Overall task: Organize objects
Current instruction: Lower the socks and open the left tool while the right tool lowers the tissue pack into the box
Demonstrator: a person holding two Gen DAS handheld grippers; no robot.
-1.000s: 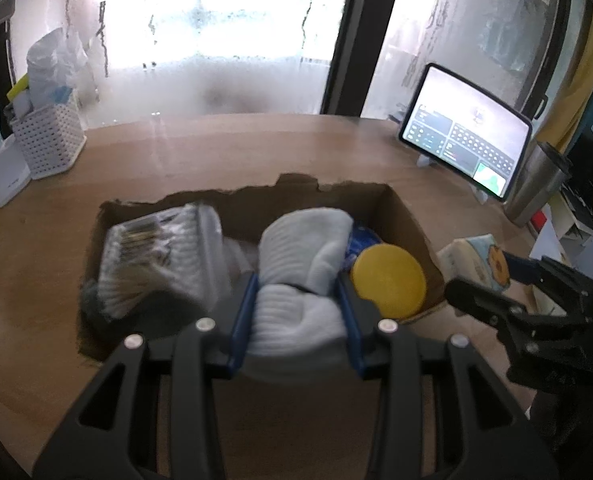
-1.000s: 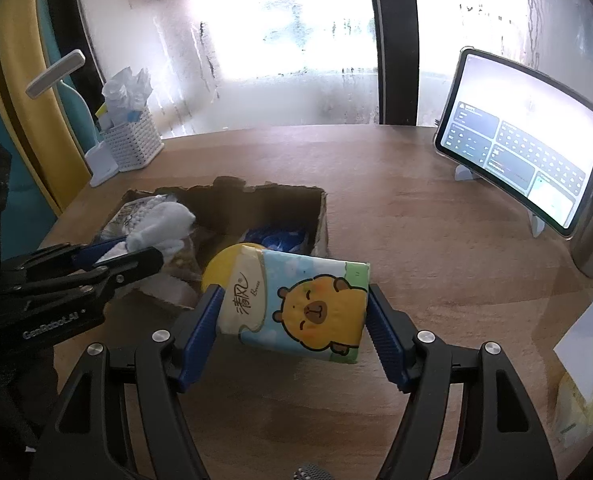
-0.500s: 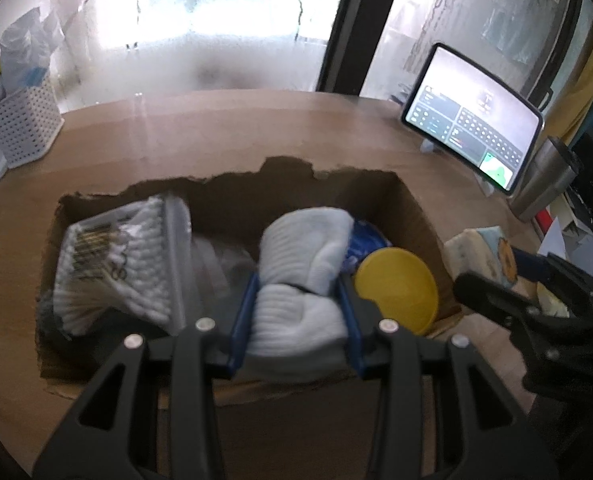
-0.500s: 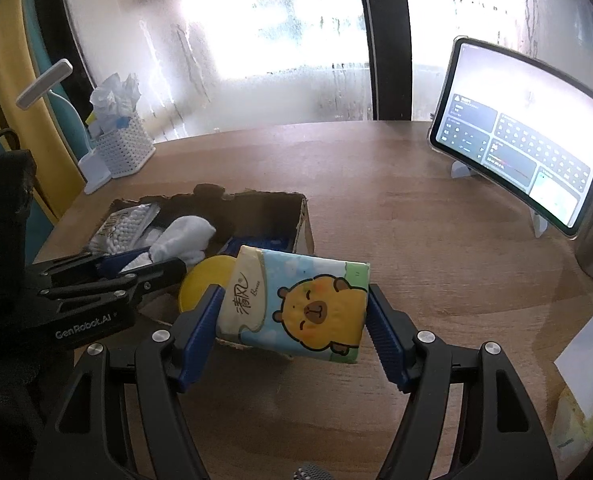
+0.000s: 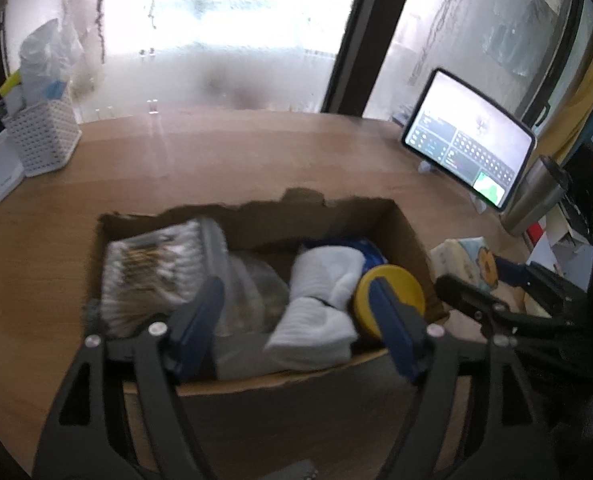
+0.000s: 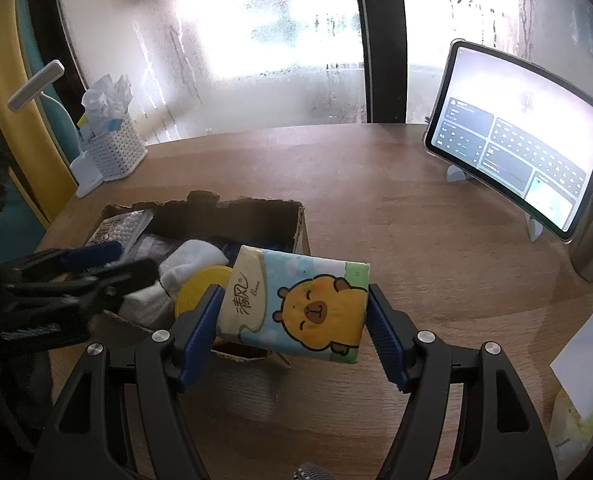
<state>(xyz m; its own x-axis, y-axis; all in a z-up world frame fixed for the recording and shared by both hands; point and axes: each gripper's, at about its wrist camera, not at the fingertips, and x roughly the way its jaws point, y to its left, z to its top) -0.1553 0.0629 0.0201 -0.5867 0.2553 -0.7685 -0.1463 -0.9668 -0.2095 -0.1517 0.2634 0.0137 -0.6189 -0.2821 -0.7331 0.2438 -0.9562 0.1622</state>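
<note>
A torn cardboard box (image 5: 406,236) (image 6: 302,236) on the wooden table holds a pack of cotton swabs (image 5: 152,268), a yellow lid (image 5: 400,292) and a rolled white sock (image 5: 316,320) (image 6: 188,260). My left gripper (image 5: 296,324) hangs over the box's near side, its jaws opening. The sock lies loose between them, clear of both pads. My right gripper (image 6: 292,316) is shut on a tissue pack (image 6: 296,304) printed with an orange cartoon animal, held just right of the box. That pack (image 5: 466,256) shows at the right of the left wrist view.
A tablet (image 5: 470,152) (image 6: 524,156) on a stand and a steel tumbler (image 5: 536,196) stand at the back right. A white perforated basket (image 5: 42,136) (image 6: 114,152) with wrappers sits at the back left. Papers (image 6: 584,384) lie at the right edge.
My left gripper's jaws have spread apart and let go of the white sock, which now lies in the box. The right gripper still holds the tissue pack beside the box.
</note>
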